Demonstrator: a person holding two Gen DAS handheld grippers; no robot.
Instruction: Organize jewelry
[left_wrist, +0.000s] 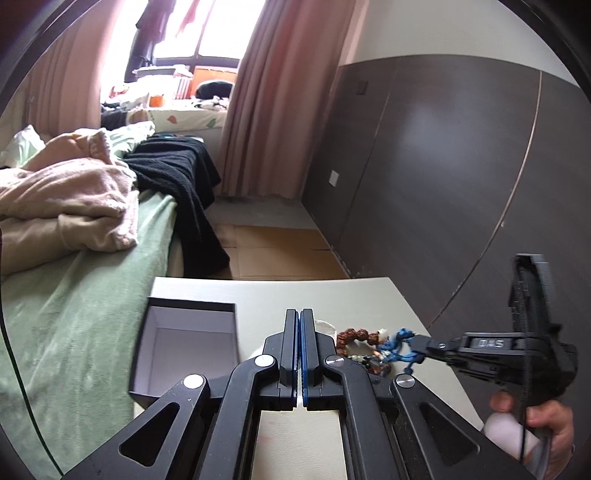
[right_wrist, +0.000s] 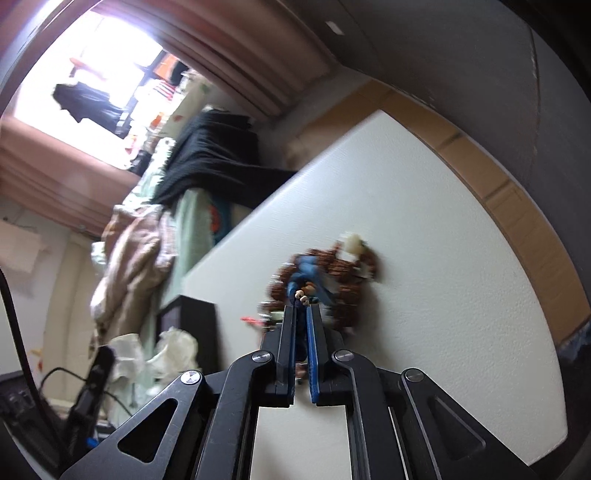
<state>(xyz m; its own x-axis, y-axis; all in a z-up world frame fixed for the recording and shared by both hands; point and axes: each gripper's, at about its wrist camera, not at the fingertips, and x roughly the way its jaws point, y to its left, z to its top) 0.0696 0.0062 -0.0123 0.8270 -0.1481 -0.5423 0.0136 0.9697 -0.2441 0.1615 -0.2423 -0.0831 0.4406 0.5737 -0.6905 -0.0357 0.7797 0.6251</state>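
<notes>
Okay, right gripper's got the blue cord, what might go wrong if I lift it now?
1. The blue cord lies tangled with the brown beads, so lifting may drag the whole pile.
2. The right gripper pinches only the cord's end; it may slip.
3. The box sits beyond the shut left gripper, which could block the carry.

We are seeing the bead pile (right_wrist: 332, 273) only as a blur in the right wrist view. The left gripper (left_wrist: 299, 314) is hiding part of the bracelets (left_wrist: 364, 345) behind its fingers.
</notes>
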